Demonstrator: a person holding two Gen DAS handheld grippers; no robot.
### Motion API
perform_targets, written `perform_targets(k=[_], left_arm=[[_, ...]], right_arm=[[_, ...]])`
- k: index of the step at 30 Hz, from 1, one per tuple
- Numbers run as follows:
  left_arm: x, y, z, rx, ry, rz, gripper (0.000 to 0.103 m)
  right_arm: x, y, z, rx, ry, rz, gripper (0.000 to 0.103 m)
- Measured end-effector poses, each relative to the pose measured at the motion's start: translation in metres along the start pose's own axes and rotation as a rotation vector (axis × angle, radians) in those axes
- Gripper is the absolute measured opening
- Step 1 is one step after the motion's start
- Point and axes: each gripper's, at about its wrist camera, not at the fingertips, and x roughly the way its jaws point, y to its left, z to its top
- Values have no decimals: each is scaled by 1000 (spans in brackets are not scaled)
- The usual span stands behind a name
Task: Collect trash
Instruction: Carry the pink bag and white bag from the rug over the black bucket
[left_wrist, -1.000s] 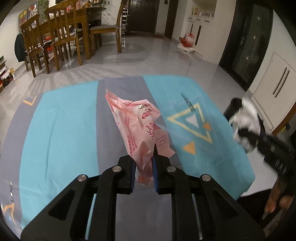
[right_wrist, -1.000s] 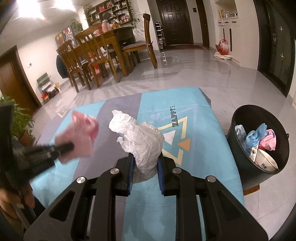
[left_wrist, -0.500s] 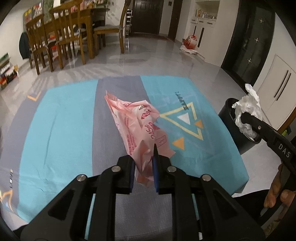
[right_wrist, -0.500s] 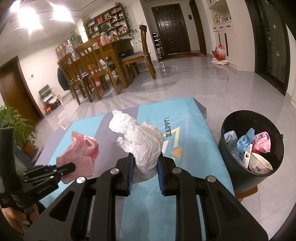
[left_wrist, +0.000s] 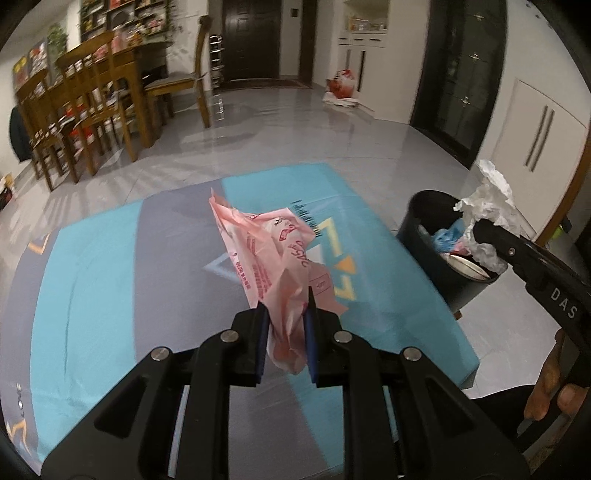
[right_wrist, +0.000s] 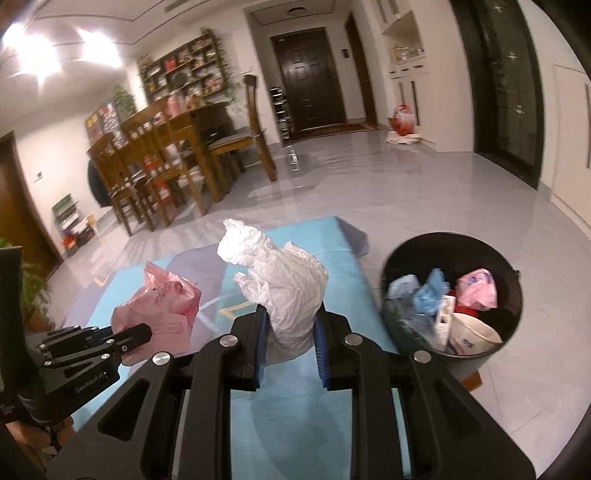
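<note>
My left gripper (left_wrist: 286, 314) is shut on a crumpled pink plastic bag (left_wrist: 266, 251), held above the blue and grey mat (left_wrist: 92, 277). My right gripper (right_wrist: 290, 321) is shut on a crumpled white paper wad (right_wrist: 284, 284). In the left wrist view the right gripper (left_wrist: 480, 232) holds that white paper wad (left_wrist: 487, 203) over the rim of the black trash bin (left_wrist: 436, 266). In the right wrist view the black trash bin (right_wrist: 509, 258) stands on the floor to the right of the mat (right_wrist: 303, 413), with several pieces of trash inside. The left gripper (right_wrist: 144, 332) with the pink bag (right_wrist: 159, 306) shows at left.
A wooden dining table with chairs (left_wrist: 92, 110) stands at the back left. A dark door (right_wrist: 310, 81) and white cabinets (right_wrist: 410, 99) line the far wall, with a red and white bag (right_wrist: 402, 125) on the floor there. A hand (left_wrist: 554, 376) grips the right tool.
Both grippers have moved to the right toward the bin, still holding their trash. The bin now fills more of both views, and the white paper has come over its rim.
</note>
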Motion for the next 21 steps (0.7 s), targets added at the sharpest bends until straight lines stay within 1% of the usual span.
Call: perform_targets(k=[4,10,14,21], left_arm=[[4,-26,7,53,-14,-22,17],[13,-58,13,101,-17,-67,17],[16,-74,15,138,-22,-85,17],[23,-94,24,174,-27,-111,17]], right_arm=[[-6,-24,1,38,-16,-37,23],[-15,-54,-1,98,-21,-79,23],[-22,-64,-1,113,-38,-103,23],[-28,-84,2,135,-58,-143,23]])
